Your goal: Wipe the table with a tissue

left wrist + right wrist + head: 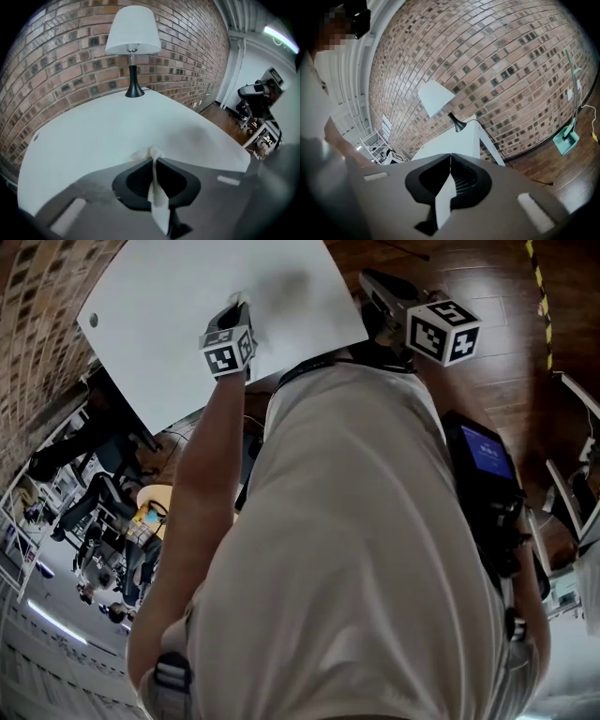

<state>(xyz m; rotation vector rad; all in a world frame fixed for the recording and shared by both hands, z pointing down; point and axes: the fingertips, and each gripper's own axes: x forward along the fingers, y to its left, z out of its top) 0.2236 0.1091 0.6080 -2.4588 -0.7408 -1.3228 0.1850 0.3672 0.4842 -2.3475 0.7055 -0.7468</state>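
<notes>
Tissue: white, thin, twisted into a narrow strip. We see a small crumpled tuft poking out past the tips, over the near part of the bench.
Left tool: jaws pinched together on the tissue, which runs down the seam between them.
Why held so: we judge the tuft is left sticking out so paper, not plastic, meets the surface; the tight pinch should stop it slipping when dragged.
Contact: we cannot tell whether the tuft touches the bench or hangs just above it.
Right tool: jaws closed tip to tip with nothing between them; the white in the gap is the bench seen beyond.
Right tool position: off the bench edge, over the wooden floor. We read it as parked out of the way, since one tool does the wiping.
Bench: white, plain, with a faint grey patch that could be shadow or smear.
Lamp: upright at the far end by the brick wall, well apart from the tissue.
Stage: we judge the wipe is barely under way.
</notes>
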